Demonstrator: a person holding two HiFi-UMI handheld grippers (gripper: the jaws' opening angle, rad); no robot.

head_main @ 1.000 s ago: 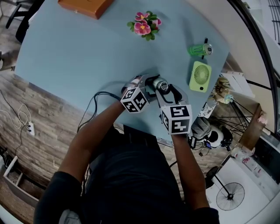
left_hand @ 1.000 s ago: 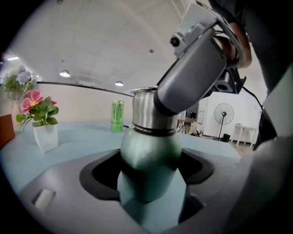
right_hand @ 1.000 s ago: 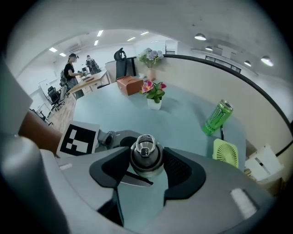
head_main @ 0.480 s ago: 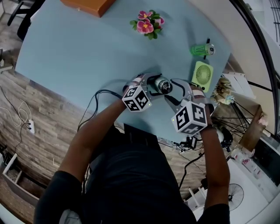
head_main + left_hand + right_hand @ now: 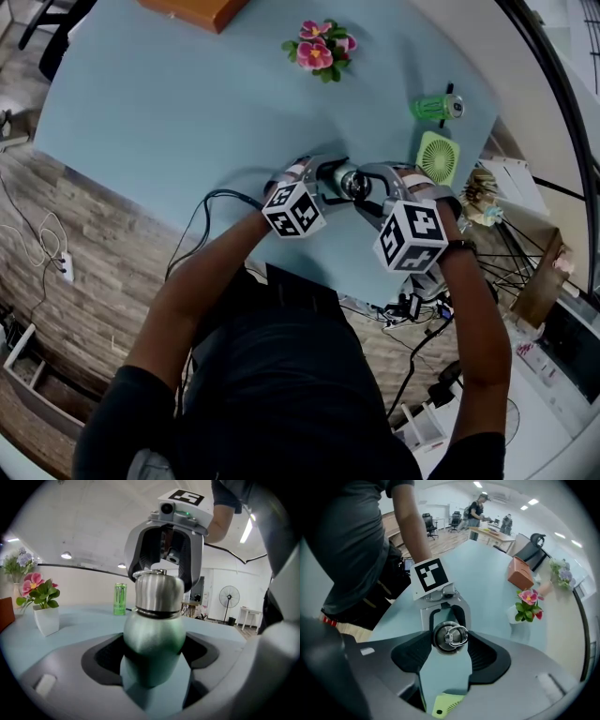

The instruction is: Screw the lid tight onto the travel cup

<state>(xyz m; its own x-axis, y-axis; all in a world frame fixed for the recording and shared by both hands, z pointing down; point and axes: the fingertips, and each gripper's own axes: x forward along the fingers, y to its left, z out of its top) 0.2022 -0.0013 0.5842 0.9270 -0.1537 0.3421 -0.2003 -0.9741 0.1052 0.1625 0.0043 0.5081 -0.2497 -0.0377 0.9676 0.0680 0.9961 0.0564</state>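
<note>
- Blue table point(image 5: 187, 112) fills the head view's upper half.
- Left gripper point(image 5: 322, 178), at frame centre, has its jaws clamped on the green travel cup point(image 5: 152, 639).
- Right gripper point(image 5: 366, 192): its jaws have just been closing and loosely flank the steel lid point(image 5: 449, 637).

Pale blue tabletop point(image 5: 169, 103). On it we log: potted pink flowers point(image 5: 319, 52), a green can point(image 5: 433, 107), a green fan point(image 5: 439, 155), a brown box point(image 5: 192, 11), and the upright travel cup point(image 5: 152, 634).

Nothing legible: print on the green can point(image 5: 120, 599) is too blurred.
</note>
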